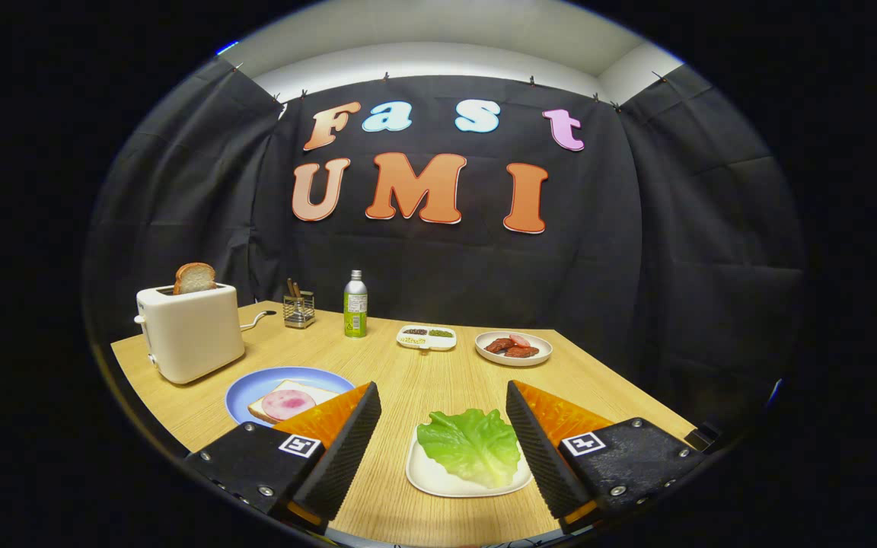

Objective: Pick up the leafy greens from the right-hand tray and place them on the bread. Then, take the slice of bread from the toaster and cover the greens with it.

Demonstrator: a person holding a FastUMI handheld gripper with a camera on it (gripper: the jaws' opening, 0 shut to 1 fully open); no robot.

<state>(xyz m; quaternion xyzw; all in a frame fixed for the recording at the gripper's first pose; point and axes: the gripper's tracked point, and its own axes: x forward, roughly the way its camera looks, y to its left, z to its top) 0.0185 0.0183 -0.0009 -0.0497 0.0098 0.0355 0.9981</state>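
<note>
A leaf of green lettuce [472,444] lies on a small white tray [438,479] between my fingers, closer to the right one. My gripper [442,397] is open with nothing held. Left of the left finger a blue plate [256,386] carries a slice of bread [309,391] topped with a pink round of ham [287,403]; the finger hides part of it. Farther left stands a cream toaster [191,332] with a slice of toast [195,278] sticking up from its slot.
On the wooden table [400,373] beyond the fingers are a green-labelled metal bottle [355,304], a wire holder with sticks [298,308], a small divided white dish [426,336] and a plate of red meat pieces [513,348]. The table's right edge runs close behind my right finger.
</note>
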